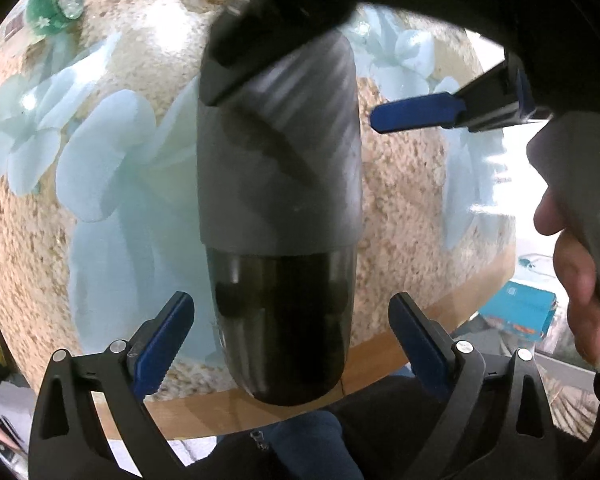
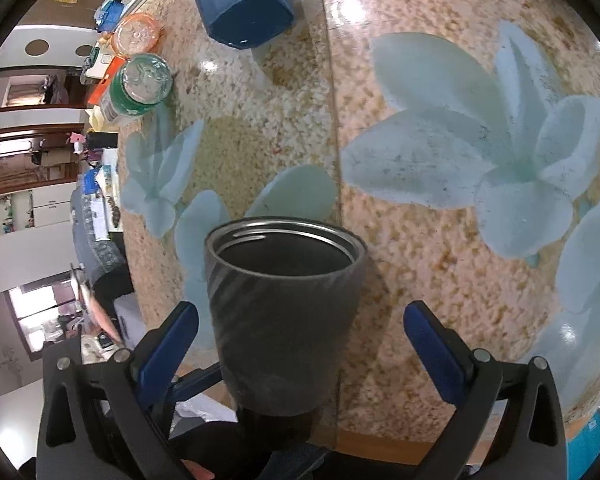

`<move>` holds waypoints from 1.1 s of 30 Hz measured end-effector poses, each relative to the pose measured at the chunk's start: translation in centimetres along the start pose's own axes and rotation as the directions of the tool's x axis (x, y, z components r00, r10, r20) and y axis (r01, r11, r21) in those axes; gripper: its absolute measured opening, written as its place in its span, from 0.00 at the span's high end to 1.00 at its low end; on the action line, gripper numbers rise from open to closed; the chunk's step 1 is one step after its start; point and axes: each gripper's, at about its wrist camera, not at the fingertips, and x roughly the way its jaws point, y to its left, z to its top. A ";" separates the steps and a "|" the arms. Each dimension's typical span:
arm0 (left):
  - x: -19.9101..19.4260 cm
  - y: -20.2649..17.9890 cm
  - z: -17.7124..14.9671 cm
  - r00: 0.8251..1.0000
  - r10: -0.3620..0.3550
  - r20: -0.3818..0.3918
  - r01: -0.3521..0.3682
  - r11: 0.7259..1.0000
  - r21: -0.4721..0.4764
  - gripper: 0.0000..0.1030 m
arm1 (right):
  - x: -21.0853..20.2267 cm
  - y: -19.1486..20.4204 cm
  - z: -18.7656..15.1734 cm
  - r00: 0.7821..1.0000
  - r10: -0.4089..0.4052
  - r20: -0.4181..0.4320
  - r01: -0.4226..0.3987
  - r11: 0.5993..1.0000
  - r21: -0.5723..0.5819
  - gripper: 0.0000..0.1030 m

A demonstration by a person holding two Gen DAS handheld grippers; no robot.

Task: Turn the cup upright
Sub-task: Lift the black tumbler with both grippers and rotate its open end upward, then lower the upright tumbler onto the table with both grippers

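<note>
- From the right gripper (image 2: 300,344), the cup (image 2: 284,320) sits right between its spread fingers, mouth pointing away, over the table (image 2: 420,280).
- Ahead and left of it there's a jar (image 2: 138,88) standing on the table, with a second jar (image 2: 137,34) just behind.
- Further ahead, a container (image 2: 244,0) lies tipped over.
- Left gripper (image 1: 290,344): cup (image 1: 278,184) between its open fingers too, base end nearest.

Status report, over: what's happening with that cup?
Left gripper, right gripper both open, flanking grey cup. Support unclear. Blue cup, green bottle well clear.
</note>
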 end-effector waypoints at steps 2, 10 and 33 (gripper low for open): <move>0.2 -0.1 0.8 1.000 0.002 -0.018 -0.001 1.000 0.003 0.04 | 0.2 0.5 0.7 1.000 0.010 -0.010 -0.010 1.000 -0.003 0.00; 2.1 0.4 3.4 0.997 -0.025 -0.070 0.021 0.998 -0.061 0.05 | 2.6 0.0 2.8 0.991 0.059 -0.118 -0.056 0.998 0.028 0.00; -0.2 2.0 4.0 1.000 -0.007 0.003 0.007 0.998 -0.066 0.27 | 3.7 2.2 3.6 0.982 0.121 -0.144 -0.124 0.992 -0.008 0.25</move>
